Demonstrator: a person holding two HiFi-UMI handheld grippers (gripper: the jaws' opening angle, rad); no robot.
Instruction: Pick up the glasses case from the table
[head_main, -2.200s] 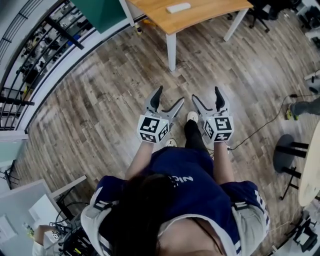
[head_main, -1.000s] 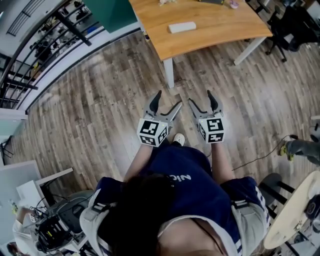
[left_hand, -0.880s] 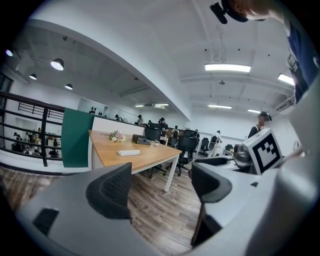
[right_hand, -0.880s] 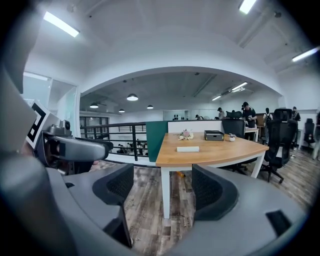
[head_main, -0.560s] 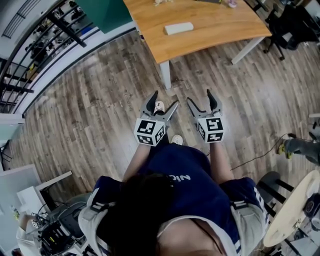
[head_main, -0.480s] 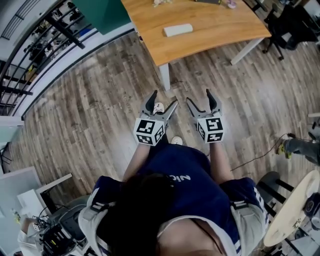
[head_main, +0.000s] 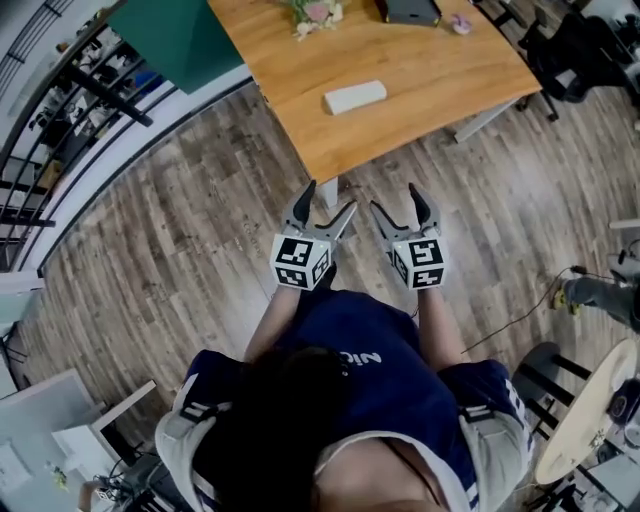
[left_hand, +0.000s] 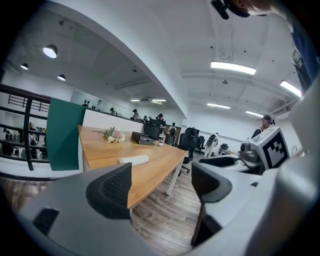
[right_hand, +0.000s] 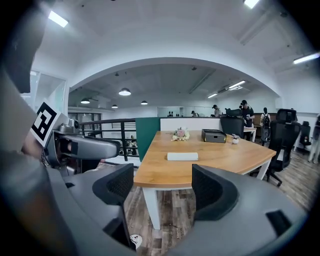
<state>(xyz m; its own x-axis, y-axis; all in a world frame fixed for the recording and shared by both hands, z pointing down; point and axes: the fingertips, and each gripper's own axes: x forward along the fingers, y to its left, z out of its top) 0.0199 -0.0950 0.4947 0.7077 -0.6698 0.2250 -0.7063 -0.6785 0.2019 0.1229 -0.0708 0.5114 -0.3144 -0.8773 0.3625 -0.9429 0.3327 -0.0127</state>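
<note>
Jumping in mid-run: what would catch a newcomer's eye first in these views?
The orange wooden table fills the top of the head view, with a pale oblong glasses case lying alone near its middle. Just below the table's near corner, the left tongs and right tongs are held side by side over the plank floor, both open and empty, pointing toward the table.

Glasses case (head_main: 355, 97) – off-white, plain. Surface (head_main: 440, 70) – orange-tan wood grain, white legs. Floor (head_main: 180, 250) – grey-brown planks, streaky. Left tool (head_main: 329, 196) and right tool (head_main: 396, 197) – grey bodies, black dotted pads, white marker cubes with black square patterns. Panel (head_main: 175, 35) beside the surface is dark teal-green. Box (head_main: 408, 10) black, flower bunch (head_main: 315, 12) pink and cream. Person's shirt (head_main: 370, 380) navy.
</note>
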